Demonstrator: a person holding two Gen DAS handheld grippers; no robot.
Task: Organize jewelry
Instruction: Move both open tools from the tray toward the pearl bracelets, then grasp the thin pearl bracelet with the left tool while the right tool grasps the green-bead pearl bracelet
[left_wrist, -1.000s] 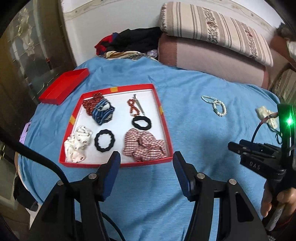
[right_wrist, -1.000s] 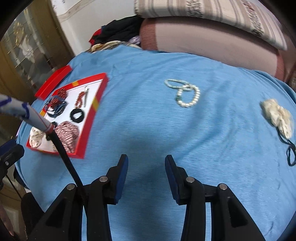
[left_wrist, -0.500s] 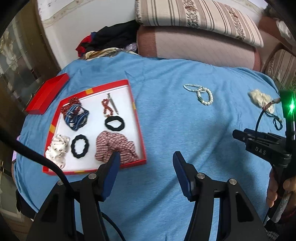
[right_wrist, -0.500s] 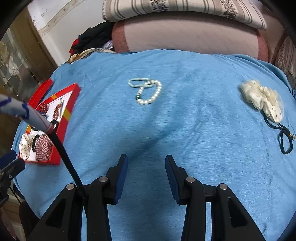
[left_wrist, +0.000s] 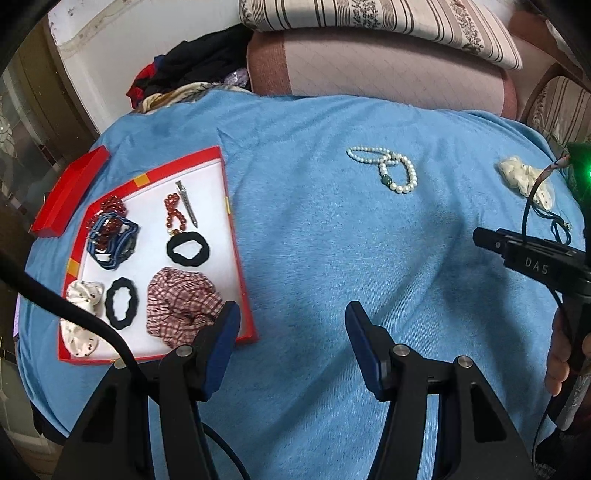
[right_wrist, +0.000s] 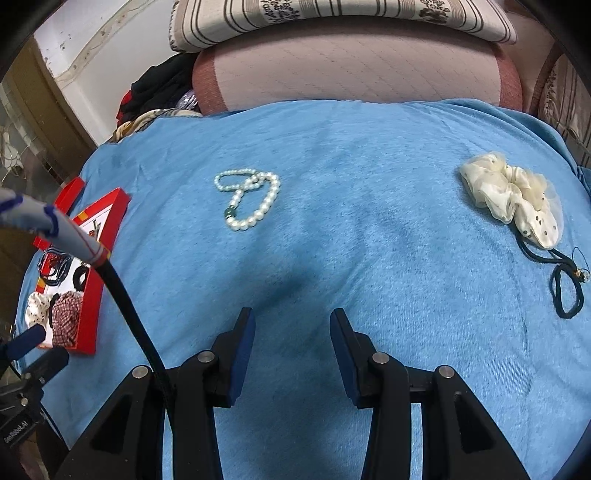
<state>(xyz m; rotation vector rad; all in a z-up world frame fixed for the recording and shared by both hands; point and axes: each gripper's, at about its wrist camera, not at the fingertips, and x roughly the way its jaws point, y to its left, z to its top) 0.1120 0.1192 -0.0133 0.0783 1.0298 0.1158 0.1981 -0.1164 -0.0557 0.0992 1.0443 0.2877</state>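
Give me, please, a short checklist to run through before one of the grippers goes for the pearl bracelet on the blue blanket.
1. Right gripper empty, jaws apart: ok.
2. Left gripper empty, jaws apart: ok.
3. Pearl bracelet lies free on the blue blanket, nothing on it: ok.
4. Bracelet between either gripper's fingers: not ok, both are short of it.
5. Bare space left in the red tray: ok.
6. Bracelet's clasp closed: cannot tell.

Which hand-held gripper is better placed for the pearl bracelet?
Right, probably. The right hand-held gripper is open, empty, with the pearl bracelet nearly straight ahead; from the left hand-held gripper it lies farther off.
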